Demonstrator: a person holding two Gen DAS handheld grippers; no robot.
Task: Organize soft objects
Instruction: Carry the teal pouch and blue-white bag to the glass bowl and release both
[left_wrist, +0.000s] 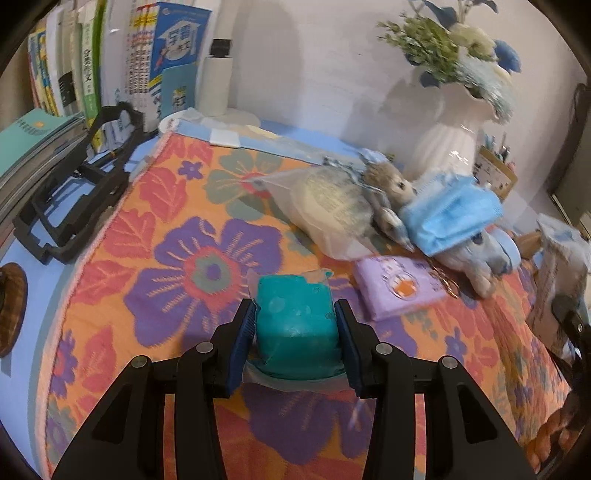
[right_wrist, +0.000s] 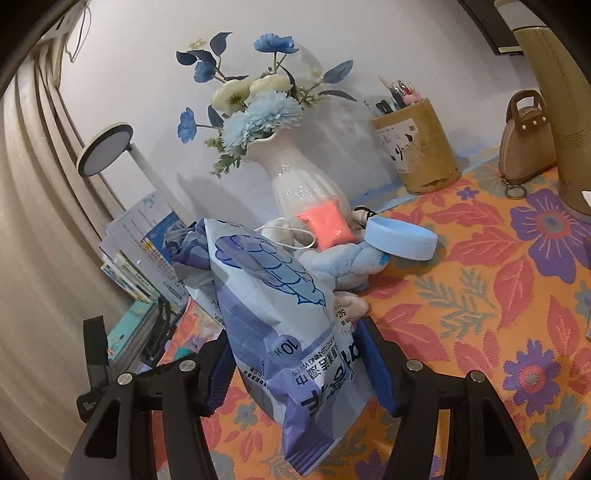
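Observation:
My left gripper (left_wrist: 297, 332) is shut on a teal soft block in a clear wrapper (left_wrist: 295, 321), held just above the flowered cloth (left_wrist: 166, 258). Beyond it lie a grey plush in a clear bag (left_wrist: 332, 206), a blue face mask (left_wrist: 450, 214) over a pale plush (left_wrist: 480, 258), and a purple tissue pack (left_wrist: 399, 288). My right gripper (right_wrist: 295, 365) is shut on a blue-and-white wet-wipes pack (right_wrist: 280, 325), which stands tilted between the fingers. Behind that pack are a light-blue plush (right_wrist: 347, 266) and a pink soft packet (right_wrist: 328, 229).
A white vase of blue flowers (right_wrist: 295, 184) stands at the wall, with a pen holder (right_wrist: 417, 147), a small tan bag (right_wrist: 524, 144) and a blue round lid (right_wrist: 402, 240) to its right. Books (left_wrist: 74, 74), a black frame (left_wrist: 74, 195) and a white lamp (left_wrist: 218, 81) line the left.

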